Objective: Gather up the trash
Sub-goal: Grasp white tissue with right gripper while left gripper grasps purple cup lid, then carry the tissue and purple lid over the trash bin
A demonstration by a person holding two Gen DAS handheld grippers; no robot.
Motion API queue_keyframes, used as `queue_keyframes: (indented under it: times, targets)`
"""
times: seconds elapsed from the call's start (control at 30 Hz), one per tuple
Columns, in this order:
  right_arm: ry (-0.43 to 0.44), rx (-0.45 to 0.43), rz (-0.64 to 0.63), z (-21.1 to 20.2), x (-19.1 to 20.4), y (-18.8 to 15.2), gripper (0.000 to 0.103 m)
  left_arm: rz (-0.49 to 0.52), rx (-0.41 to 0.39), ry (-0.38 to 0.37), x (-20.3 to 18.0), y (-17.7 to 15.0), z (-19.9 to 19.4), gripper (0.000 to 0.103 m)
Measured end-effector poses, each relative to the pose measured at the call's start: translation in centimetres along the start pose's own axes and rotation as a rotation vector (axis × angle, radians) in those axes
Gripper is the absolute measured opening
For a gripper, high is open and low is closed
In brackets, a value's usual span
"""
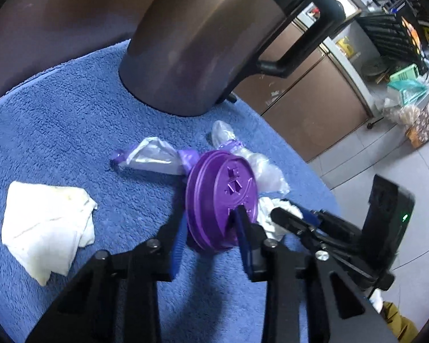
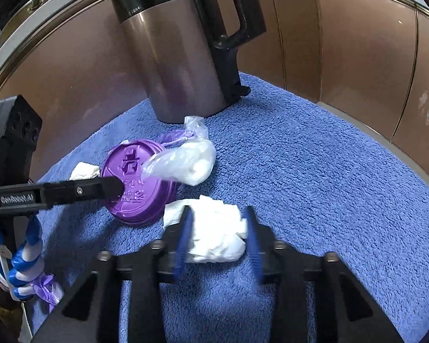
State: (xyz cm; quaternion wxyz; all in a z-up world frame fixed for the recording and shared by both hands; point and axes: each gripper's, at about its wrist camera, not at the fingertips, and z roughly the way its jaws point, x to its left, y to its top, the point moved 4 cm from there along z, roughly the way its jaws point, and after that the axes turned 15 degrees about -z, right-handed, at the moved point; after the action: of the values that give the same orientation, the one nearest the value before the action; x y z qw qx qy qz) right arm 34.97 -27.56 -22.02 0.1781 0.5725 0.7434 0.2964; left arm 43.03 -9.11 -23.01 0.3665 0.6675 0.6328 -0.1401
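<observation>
A purple plastic cup lid point(image 1: 221, 200) is tilted up off the blue towel point(image 1: 71, 114), held between the fingers of my left gripper point(image 1: 211, 228), which is shut on it; it also shows in the right wrist view point(image 2: 137, 183). My right gripper point(image 2: 217, 228) straddles a crumpled white tissue point(image 2: 214, 228), its jaws apart with the pads close to the tissue's sides. A clear and purple plastic wrapper point(image 1: 154, 157) lies behind the lid and also shows in the right wrist view point(image 2: 186, 160). Another white tissue point(image 1: 45, 228) lies at the left.
A tall brown thermos jug point(image 2: 171, 51) with a black handle stands at the back of the towel. Brown cabinet doors point(image 2: 343, 43) lie behind. The towel point(image 2: 329, 185) ends in an edge toward the floor point(image 1: 386, 171) on the right.
</observation>
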Motion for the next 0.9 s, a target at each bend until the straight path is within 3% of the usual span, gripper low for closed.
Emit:
queue_keyframes:
  times: [0.17, 0.47, 0.73, 0.9]
  targets:
    - [0.000, -0.013, 0.017, -0.9, 0.3, -0.7, 0.024, -0.015, -0.043, -0.028, -0.6, -0.8, -2.0, 0.020]
    - [0.025, -0.058, 0.033, -5.7, 1.9, -3.4, 0.022, -0.020, -0.123, -0.055, -1.9, -4.3, -8.2, 0.020]
    - [0.048, -0.152, 0.044, -12.7, 3.8, -6.1, 0.022, 0.032, -0.175, -0.066, -4.7, -8.8, -14.6, 0.020]
    - [0.039, -0.224, 0.098, -17.8, 2.9, -8.9, 0.022, 0.089, -0.183, -0.088, -7.8, -12.4, -17.5, 0.020]
